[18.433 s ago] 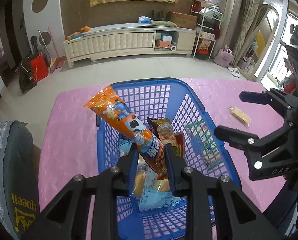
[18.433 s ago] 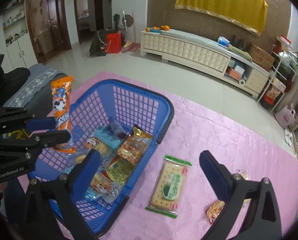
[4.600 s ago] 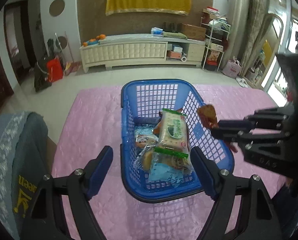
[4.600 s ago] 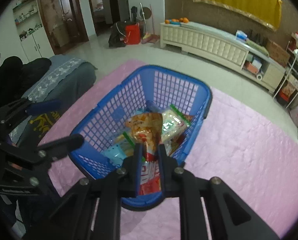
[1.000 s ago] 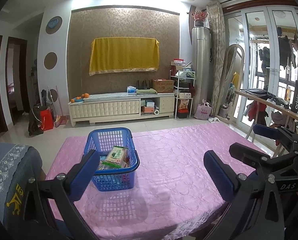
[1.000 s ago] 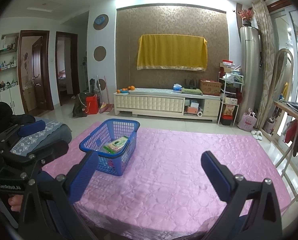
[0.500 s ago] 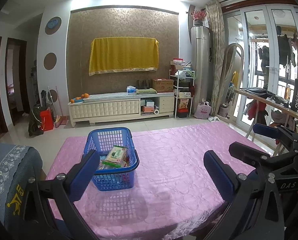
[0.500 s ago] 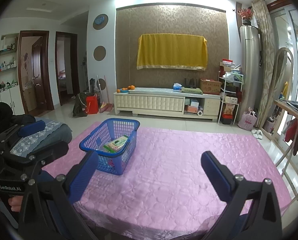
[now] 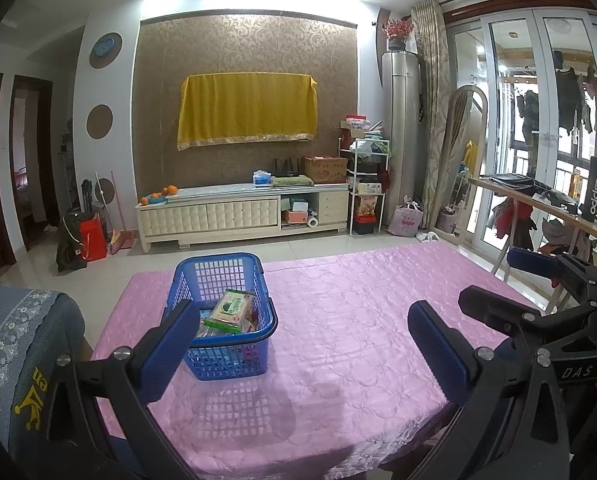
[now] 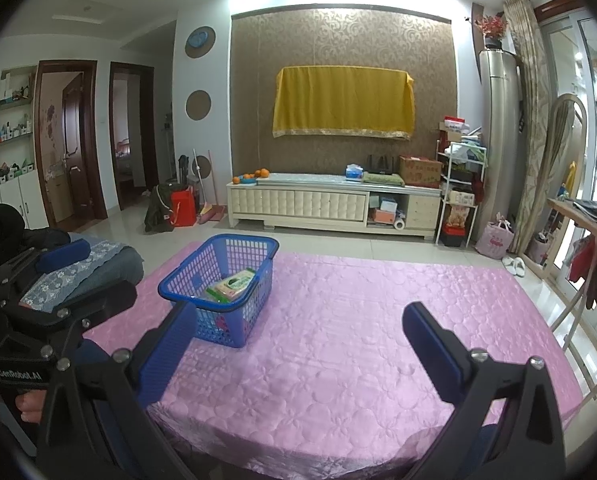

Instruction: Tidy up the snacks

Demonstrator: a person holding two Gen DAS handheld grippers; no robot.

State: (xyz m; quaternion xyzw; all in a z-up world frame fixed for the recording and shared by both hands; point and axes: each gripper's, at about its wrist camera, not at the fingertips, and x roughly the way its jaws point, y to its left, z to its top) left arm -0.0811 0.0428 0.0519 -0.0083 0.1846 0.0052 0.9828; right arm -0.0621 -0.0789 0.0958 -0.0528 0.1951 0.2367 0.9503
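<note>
Pink quilted tablecloth (image 9: 358, 320), apparently living-room setting

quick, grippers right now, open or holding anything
left gripper: open, holding nothing
right gripper: open, holding nothing

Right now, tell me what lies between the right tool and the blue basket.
Only bare pink tablecloth: in the right wrist view, nothing sits between the open right tool and the blue basket.
</note>
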